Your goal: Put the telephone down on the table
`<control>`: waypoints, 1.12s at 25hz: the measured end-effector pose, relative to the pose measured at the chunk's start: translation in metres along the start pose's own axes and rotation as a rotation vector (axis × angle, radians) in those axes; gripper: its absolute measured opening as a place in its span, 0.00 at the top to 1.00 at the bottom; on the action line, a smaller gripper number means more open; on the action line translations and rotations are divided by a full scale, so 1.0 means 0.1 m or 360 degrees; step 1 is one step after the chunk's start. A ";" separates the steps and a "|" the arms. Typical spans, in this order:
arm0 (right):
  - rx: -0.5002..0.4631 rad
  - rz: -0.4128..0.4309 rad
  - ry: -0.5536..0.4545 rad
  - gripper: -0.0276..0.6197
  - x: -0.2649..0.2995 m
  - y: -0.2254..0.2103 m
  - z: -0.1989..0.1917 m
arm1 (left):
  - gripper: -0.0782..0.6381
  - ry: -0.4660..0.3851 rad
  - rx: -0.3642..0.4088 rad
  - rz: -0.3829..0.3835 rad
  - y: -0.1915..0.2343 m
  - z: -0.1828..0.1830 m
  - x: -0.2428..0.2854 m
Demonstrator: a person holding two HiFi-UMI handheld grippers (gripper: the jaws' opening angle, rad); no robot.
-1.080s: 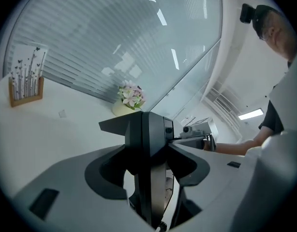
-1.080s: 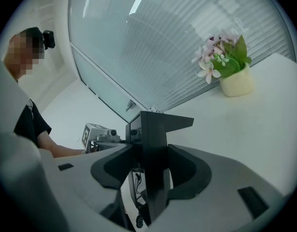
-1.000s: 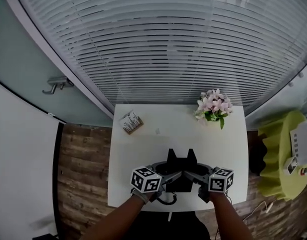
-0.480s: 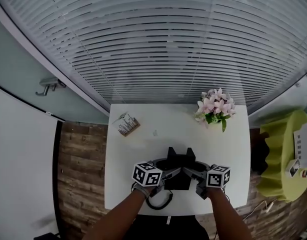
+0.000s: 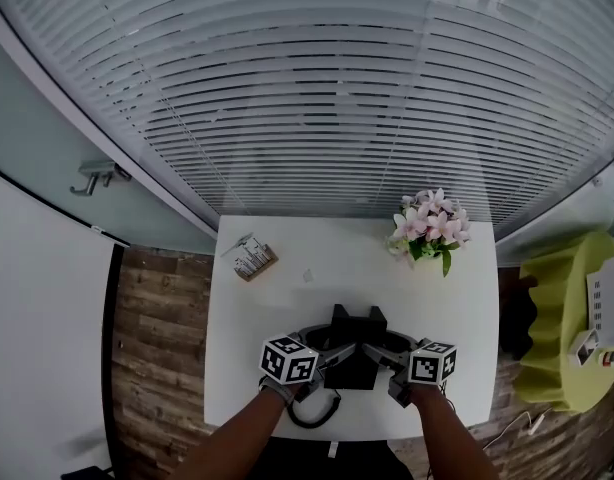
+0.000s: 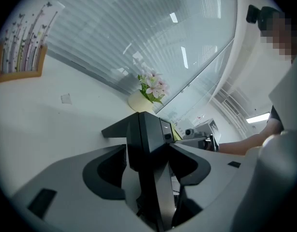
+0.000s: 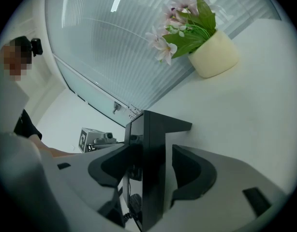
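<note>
phone [image 5: 355,340] looked rigid, glossy and probably slick, fairly hefty i judged, so its side edges were the place to hold. angular black body, cord [image 5: 320,408] trailing. it seemed down on the table [image 5: 277,308] near me. left gripper [image 6: 148,161] clamped it. right gripper [image 7: 155,166] had just been opening, phone loose between its jaws.

telephone [image 5: 354,320]: one
grippers: two, left gripper [image 5: 332,353] and right gripper [image 5: 379,353]
white table [image 5: 287,308]: one
flower pot [image 5: 427,230]: one
card stand [image 5: 252,258]: one
paper scrap [image 5: 308,275]: one
green side table [image 5: 557,328]: one
door handle [image 5: 95,175]: one
</note>
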State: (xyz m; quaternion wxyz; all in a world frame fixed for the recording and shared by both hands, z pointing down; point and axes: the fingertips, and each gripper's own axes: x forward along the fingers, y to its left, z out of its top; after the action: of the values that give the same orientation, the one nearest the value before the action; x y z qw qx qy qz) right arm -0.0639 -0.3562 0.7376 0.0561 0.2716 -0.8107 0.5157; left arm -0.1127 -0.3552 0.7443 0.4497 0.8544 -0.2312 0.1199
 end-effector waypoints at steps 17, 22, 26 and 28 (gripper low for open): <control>-0.1263 -0.0040 -0.0558 0.90 -1.08 2.27 1.02 | 0.74 -0.0699 0.0954 0.0242 -1.84 1.25 -1.53; -0.1339 0.0064 -0.0555 0.92 -1.05 2.71 0.97 | 0.88 -0.0784 0.1065 0.0236 -2.20 1.36 -1.58; -0.1332 0.0063 -0.0541 0.92 -1.06 2.78 0.94 | 0.88 -0.0782 0.1050 0.0220 -2.28 1.30 -1.55; -0.1342 0.0070 -0.0533 0.92 -1.05 2.81 0.91 | 0.88 -0.0779 0.1037 0.0226 -2.27 1.26 -1.56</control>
State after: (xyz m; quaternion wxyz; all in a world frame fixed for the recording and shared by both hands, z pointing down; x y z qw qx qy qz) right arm -0.0980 -0.3046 0.4304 0.0190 0.2872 -0.9534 0.0905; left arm -0.1334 -0.3028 0.4466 0.0780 0.9373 -0.3396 0.0109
